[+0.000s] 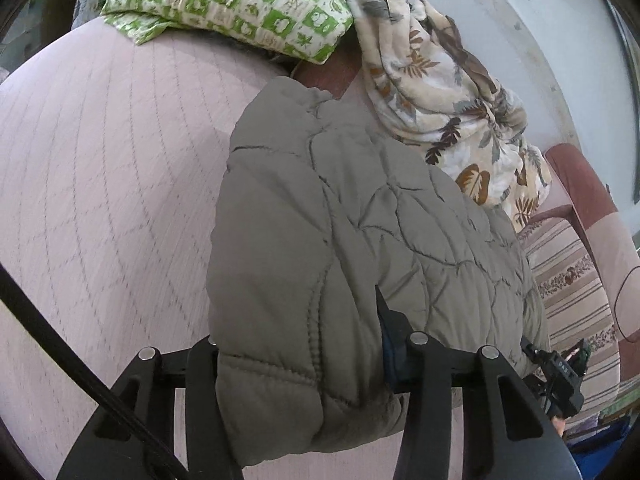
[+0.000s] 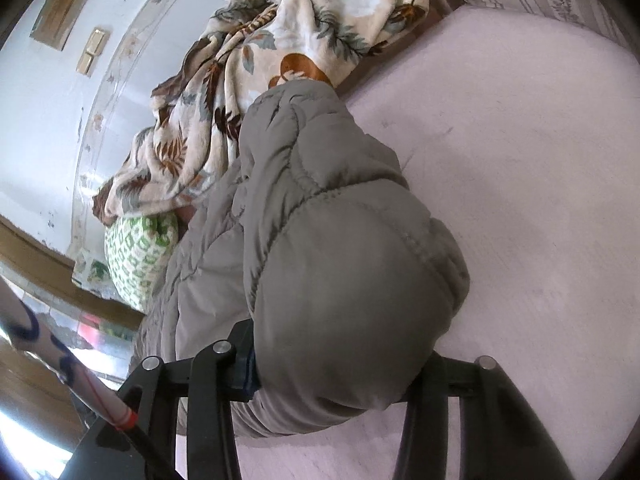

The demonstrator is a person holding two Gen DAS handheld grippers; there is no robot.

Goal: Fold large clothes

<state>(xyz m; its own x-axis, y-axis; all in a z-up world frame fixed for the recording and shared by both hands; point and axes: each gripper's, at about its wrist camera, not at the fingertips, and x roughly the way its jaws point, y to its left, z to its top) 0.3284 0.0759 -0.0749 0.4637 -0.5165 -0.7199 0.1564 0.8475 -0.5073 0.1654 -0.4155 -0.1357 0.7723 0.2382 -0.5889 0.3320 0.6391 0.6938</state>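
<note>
On pink bedspread [image 1: 100,184]: 1 quilted grey-olive puffer jacket [image 1: 360,220], bulky, bunched into thick folds, running from near edge of bed toward far bedding.

Left gripper [image 1: 308,364]: jaws partway closed, clamped on a thick padded fold w/ stitched hem; fabric fills the gap and bulges over and under the fingers. Rt finger has blue pad pressed into the cloth.

Right gripper [image 2: 332,376]: jaws likewise partway closed, holding a rounded padded bulge of same jacket; fabric spills past both fingers, hiding the tips. Blue pad on left finger against the cloth.

Jacket relative to grippers: gripped end sits directly in each jaw gap; rest stretches away, far end touching leaf-print blanket [image 1: 440,92].

Other items: green-and-white patterned pillow [image 1: 240,4] beyond jacket, beside blanket; striped floral cushion [image 1: 572,280] at bed's side.

View differences: left wrist view shows other gripper's black body [image 1: 560,376] at jacket's far edge, plus cushion and pillow in full. Right wrist view shows pale wall [image 2: 48,120] w/ wooden plaques, pillow mostly tucked under blanket, brown trim below; no sight of left gripper.
</note>
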